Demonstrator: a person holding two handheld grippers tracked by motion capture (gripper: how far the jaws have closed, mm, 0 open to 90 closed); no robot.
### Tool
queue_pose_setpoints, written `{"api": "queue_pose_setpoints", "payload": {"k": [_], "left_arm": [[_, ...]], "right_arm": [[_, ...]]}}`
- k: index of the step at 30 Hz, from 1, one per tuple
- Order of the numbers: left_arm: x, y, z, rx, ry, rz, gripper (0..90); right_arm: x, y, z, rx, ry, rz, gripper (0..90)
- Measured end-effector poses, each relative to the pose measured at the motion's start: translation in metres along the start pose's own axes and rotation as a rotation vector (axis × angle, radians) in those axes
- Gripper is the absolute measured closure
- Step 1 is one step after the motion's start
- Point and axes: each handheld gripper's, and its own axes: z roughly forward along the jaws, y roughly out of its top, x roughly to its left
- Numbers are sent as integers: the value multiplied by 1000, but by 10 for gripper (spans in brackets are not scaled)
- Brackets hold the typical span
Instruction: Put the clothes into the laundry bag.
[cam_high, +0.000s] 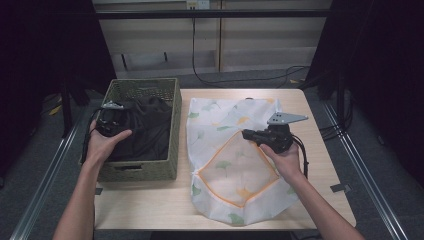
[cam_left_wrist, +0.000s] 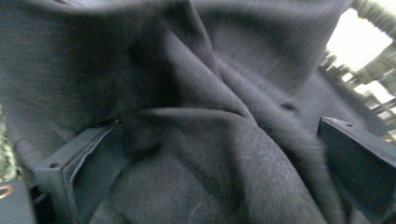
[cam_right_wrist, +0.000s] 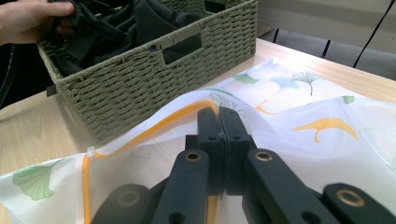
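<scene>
Pinching bag rim (cam_right_wrist: 140, 133), right gripper (cam_right_wrist: 218, 122) fingers pressed together; left gripper (cam_high: 111, 121) fingers spread around black cloth (cam_left_wrist: 196, 140).

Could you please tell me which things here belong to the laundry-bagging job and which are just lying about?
Part of the job:
- black garment in the green woven basket
- white mesh laundry bag, orange-edged opening pinched up by the right gripper
- left gripper, jaws apart over the garment

Lying about:
- black cables on the floor behind the table
</scene>
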Motion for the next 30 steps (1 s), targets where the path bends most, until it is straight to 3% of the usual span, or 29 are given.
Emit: {"api": "queue_pose_setpoints", "payload": {"k": [1, 3, 6, 8, 9, 14, 15, 17, 20, 21, 22, 24, 25, 26, 27, 30], "left_arm": [[0, -1, 4, 19, 10, 13, 17], [5, -2, 14, 61, -10, -8, 12], [8, -3, 17, 92, 3, -5, 11], [8, -4, 21, 119, -10, -20, 8], [7, -4, 26, 153, -51, -13, 0], [4, -4, 34, 217, -99, 11, 0], [3, -4, 36, 219, -101, 0, 0], [2, -6, 40, 255, -95, 45, 0], [1, -10, 46, 262, -72, 21, 0], [2, -10, 47, 282, -66, 40, 0], [3, -11, 49, 307, -54, 30, 0], [4, -13, 52, 310, -50, 21, 0], [2, -14, 54, 297, -37, -13, 0], [2, -14, 54, 297, -37, -13, 0], [5, -14, 55, 316, -49, 20, 0], [6, -14, 57, 353, -91, -9, 0]], "right_arm": [[0, 0, 0, 0, 0, 0, 890], [1, 0, 1, 3, -1, -2, 889], [1, 0, 1, 3, 0, -2, 890], [0, 0, 1, 3, 1, -3, 889], [-1, 0, 1, 4, -1, -2, 889], [0, 0, 0, 3, 1, -4, 890], [-1, 0, 0, 4, 1, -5, 890], [-1, 0, 1, 6, 0, -5, 890], [0, -1, 2, 9, 3, -4, 889], [0, -1, 2, 12, 3, -7, 890], [1, -1, 2, 12, 3, -7, 889], [2, -1, 3, 16, 4, -10, 889], [2, -1, 3, 16, 3, -12, 889], [2, -1, 3, 16, 3, -12, 889], [2, -1, 3, 16, 4, -12, 889], [2, -2, 5, 19, 6, -14, 889]]}}
